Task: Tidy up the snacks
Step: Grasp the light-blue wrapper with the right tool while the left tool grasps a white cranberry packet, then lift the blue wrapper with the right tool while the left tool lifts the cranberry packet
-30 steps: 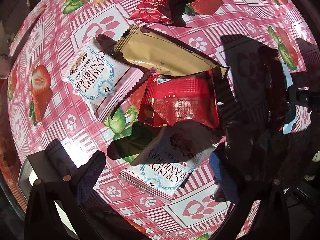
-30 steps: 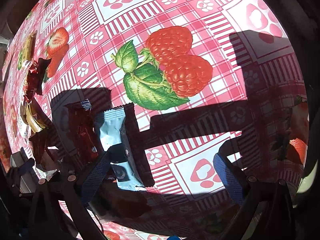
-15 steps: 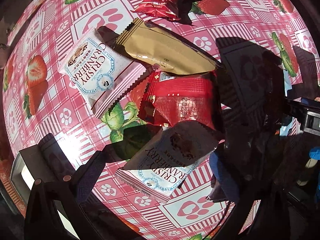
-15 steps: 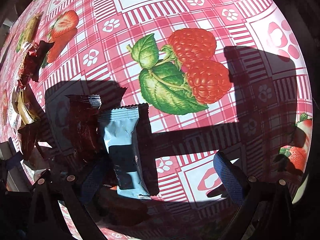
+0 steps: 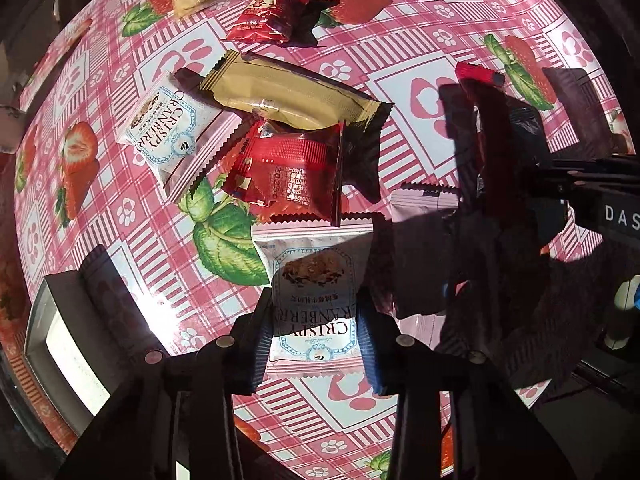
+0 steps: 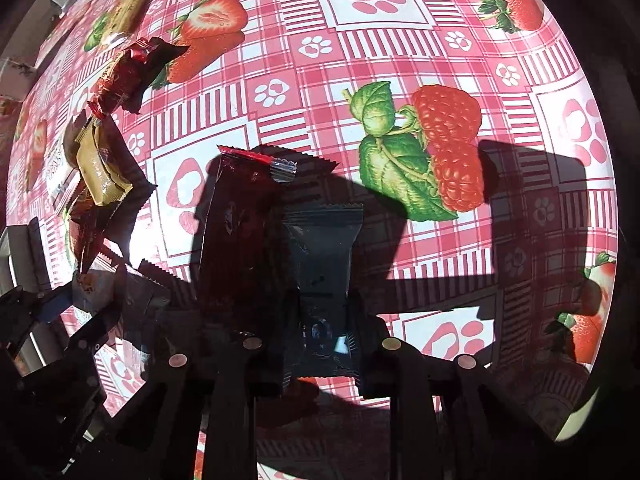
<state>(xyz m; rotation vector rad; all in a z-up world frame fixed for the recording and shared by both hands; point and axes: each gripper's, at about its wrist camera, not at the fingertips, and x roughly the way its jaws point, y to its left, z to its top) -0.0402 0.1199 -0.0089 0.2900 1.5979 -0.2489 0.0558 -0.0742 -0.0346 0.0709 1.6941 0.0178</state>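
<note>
Strawberry tablecloth (image 6: 360, 128), left tongs (image 5: 314, 344) gripping cranberry packet (image 5: 314, 292), right tongs (image 6: 320, 344) gripping blue packet (image 6: 324, 256)

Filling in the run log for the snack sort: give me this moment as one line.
left hand-held gripper: shut on Crispy Cranberry packet | right hand-held gripper: shut on blue packet | dark red packet: beside it on tablecloth

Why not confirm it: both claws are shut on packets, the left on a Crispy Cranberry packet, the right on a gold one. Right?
Not quite. In the right wrist view, the right claw grips a blue packet; the gold packet lies apart at left. The left claw does hold the Crispy Cranberry packet.
</note>
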